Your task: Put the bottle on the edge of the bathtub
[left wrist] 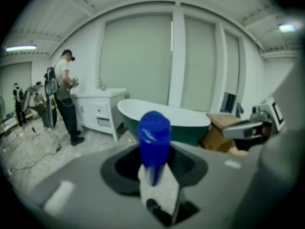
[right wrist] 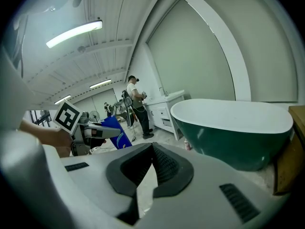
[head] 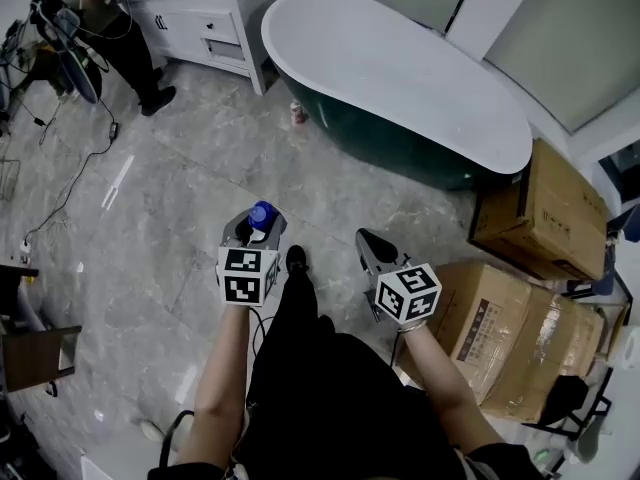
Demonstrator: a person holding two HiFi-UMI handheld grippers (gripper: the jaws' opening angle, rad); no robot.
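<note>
a grey marble floor (head: 180, 198) fills most of the head view, and across it stands the bathtub (head: 420, 146), dark green outside with a broad white rim, well apart from the person wearing the camera. cardboard boxes (head: 540, 213) are stacked to the tub's right, a white vanity cabinet (head: 205, 18) stands at its far left end, and another person (head: 120, 38) stands by that cabinet. the left gripper (head: 258, 223) is held out low over the floor, its jaws spread wide and clamped on the bottle (left wrist: 153, 142), a blue one with a rounded blue cap that stands up between the pads, roughly upright; the tub shows behind it in the left gripper view. the right gripper (head: 366, 240) hangs beside it with its jaws together and nothing between them, taking no part. judging from this, the pick-up is done and the bottle is in the air, mid-carry. what is left is the larger share: close the gap to the tub, bring the bottle over the rim, set it down upright on that narrow, curved ledge, and let go without tipping it.
</note>
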